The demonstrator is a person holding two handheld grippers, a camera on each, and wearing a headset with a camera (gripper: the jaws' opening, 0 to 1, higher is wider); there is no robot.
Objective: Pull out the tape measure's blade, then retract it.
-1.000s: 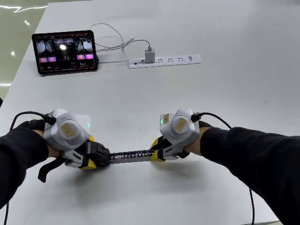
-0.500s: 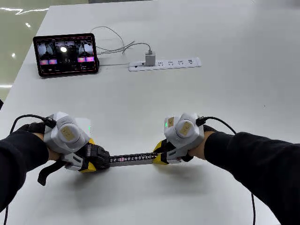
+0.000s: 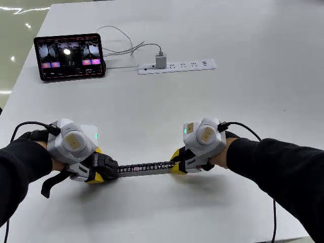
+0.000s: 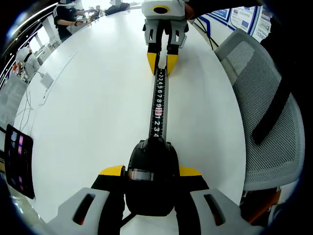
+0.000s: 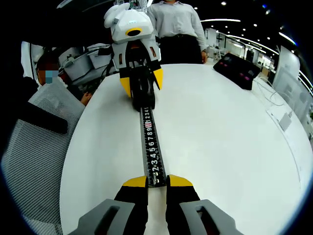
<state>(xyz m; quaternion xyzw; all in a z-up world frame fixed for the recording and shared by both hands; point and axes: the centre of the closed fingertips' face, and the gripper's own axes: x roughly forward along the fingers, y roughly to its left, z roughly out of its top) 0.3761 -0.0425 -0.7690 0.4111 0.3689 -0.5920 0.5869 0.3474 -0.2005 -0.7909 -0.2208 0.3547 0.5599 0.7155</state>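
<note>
A black tape measure case (image 4: 149, 174) sits between the yellow-tipped fingers of my left gripper (image 3: 98, 169), which is shut on it just above the white table. Its black blade (image 3: 147, 167) with white numbers runs flat to the right across the table. My right gripper (image 3: 177, 166) is shut on the blade's end (image 5: 155, 178). In the left gripper view the blade (image 4: 157, 105) reaches away to the right gripper (image 4: 161, 62). In the right gripper view the blade (image 5: 149, 142) leads back to the case (image 5: 142, 88) in the left gripper (image 5: 141, 83).
A tablet (image 3: 70, 55) with a lit screen lies at the table's far left. A white power strip (image 3: 177, 66) with a plugged charger and cables lies behind the grippers. A mesh chair (image 4: 274, 122) and a standing person (image 5: 178, 24) are beside the table (image 3: 228, 101).
My right gripper has moved to the right with the blade's end, so more of the blade is drawn out. The left gripper and case have stayed put.
</note>
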